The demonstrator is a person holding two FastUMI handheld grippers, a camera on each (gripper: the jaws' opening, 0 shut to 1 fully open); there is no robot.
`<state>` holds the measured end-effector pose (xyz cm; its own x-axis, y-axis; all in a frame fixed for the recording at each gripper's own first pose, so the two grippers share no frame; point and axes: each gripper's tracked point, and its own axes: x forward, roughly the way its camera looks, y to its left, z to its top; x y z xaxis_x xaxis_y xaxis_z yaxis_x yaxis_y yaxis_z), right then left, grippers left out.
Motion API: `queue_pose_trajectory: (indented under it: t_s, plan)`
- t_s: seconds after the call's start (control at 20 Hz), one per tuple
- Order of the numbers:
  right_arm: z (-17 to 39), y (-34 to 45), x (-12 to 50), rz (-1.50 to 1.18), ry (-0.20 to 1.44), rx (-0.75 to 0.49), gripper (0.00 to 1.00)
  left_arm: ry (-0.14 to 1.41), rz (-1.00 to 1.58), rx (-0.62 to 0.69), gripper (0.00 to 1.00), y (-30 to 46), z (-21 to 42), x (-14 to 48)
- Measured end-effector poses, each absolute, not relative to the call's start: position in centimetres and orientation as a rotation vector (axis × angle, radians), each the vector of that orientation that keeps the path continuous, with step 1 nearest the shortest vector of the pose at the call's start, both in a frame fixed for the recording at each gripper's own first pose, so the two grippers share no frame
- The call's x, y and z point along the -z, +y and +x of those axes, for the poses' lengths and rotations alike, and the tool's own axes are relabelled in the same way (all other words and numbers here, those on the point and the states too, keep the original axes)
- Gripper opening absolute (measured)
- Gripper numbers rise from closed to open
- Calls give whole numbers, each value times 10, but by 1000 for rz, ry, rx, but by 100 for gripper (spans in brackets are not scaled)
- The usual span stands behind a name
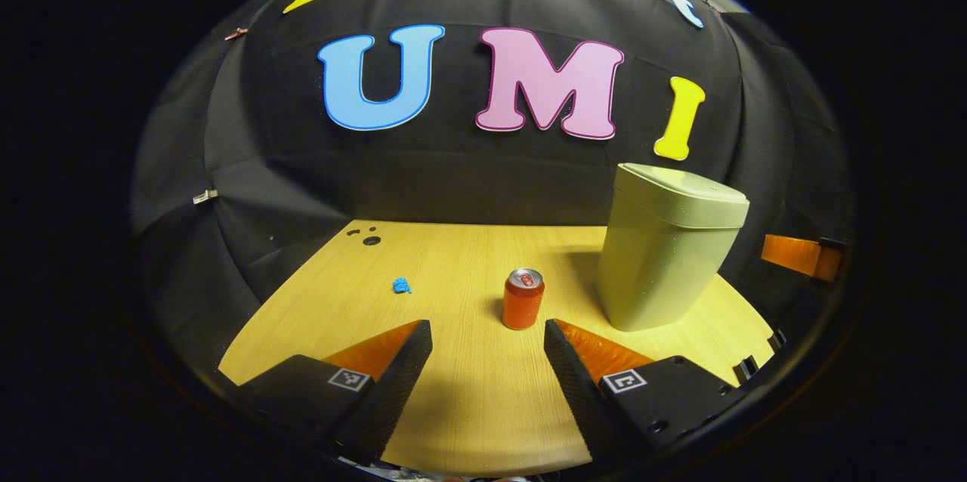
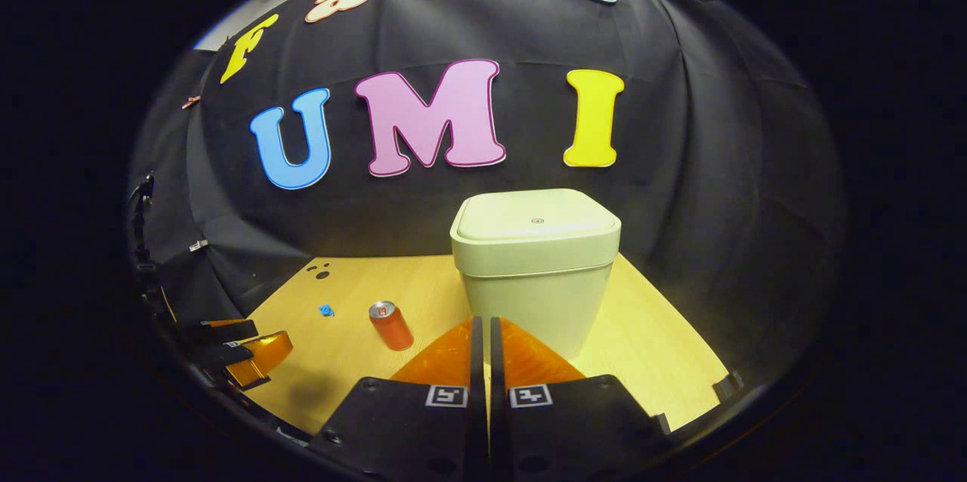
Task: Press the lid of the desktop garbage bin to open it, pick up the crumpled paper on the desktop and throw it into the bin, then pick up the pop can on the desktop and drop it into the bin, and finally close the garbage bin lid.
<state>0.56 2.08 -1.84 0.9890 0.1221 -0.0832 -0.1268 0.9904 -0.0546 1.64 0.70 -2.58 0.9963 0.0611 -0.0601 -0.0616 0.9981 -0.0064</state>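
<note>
A pale green bin [image 1: 665, 255] stands on the wooden table with its lid [image 2: 536, 221] down. An orange pop can [image 1: 523, 299] stands upright left of the bin, just ahead of my open left gripper [image 1: 487, 331], nothing between its fingers. A small blue crumpled paper [image 1: 401, 285] lies farther left on the table. In the right gripper view the bin [image 2: 536, 278] sits straight ahead, the can [image 2: 390, 325] and paper [image 2: 326, 310] to its left. My right gripper [image 2: 483, 323] is shut and empty, held just short of the bin's front.
The wooden table [image 1: 468, 399] has a few small dark holes [image 1: 370, 239] near its far left corner. The black cloth wall closes in the back and sides. The left gripper [image 2: 234, 353] shows at the lower left of the right gripper view.
</note>
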Motion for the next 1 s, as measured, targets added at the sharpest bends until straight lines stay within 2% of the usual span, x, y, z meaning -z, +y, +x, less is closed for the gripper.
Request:
queue_pose_trajectory:
  t_s: [0.2,0.35,0.75,1.0]
  plan:
    - [-6,32,17,-43,100,-187,5,58,-6,-64,96,8,18,24]
    - [1,31,13,-69,113,-189,5,66,-14,-70,96,11,21,27]
    - [20,20,-37,-90,43,-160,6,70,-16,-90,96,19,31,24]
    - [50,8,-68,-114,2,-132,5,76,-14,-97,96,24,40,23]
